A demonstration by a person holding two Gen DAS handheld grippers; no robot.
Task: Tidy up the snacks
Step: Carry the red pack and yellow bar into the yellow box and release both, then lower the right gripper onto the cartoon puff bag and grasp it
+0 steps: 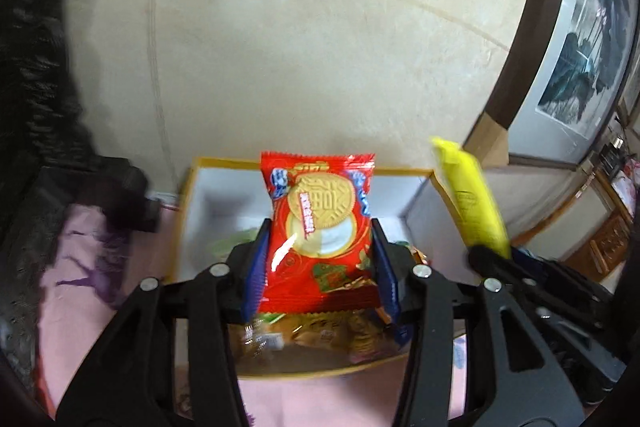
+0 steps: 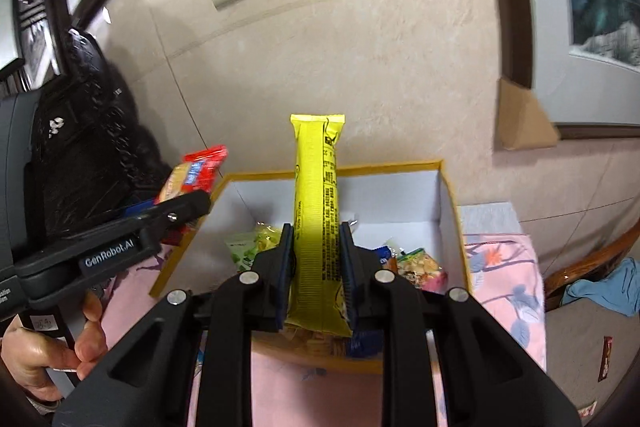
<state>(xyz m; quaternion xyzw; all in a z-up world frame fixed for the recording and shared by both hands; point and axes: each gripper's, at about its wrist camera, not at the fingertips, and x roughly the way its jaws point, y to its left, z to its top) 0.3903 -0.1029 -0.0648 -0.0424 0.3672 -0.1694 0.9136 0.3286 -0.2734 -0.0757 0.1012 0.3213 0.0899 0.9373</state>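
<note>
Your left claw (image 1: pixel 320 247) is clamped on a red biscuit packet (image 1: pixel 318 223) printed with a round golden biscuit; its lettering is illegible. It is held upright above the yellow-rimmed box (image 2: pixel 448 187). Your right claw (image 2: pixel 316 259) grips a yellow bar wrapper (image 2: pixel 316 211) with small unreadable black print, also over the box. The left claw body reads "GenRobot.AI".
</note>
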